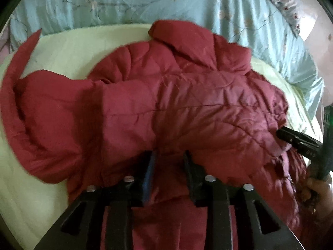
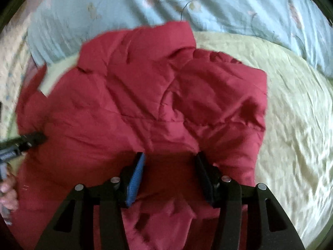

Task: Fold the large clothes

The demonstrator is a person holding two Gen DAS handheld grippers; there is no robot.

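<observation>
A dark red quilted jacket lies bunched on the bed, its collar at the far side and one sleeve trailing to the left. My left gripper points down at the jacket's near edge. Its jaws stand partly apart with padded fabric in the gap, and the pads do not visibly pinch it. In the right wrist view my right gripper hovers over the jacket with its jaws wide and fabric lying between them, unpinched. A right gripper finger touches the jacket's right edge. A left gripper finger shows at the jacket's left edge.
The jacket rests on a pale green sheet, also seen on the right. A light blue floral quilt is heaped along the far side. A frilled pillow sits at the far right. A person's hand grips the right gripper's handle.
</observation>
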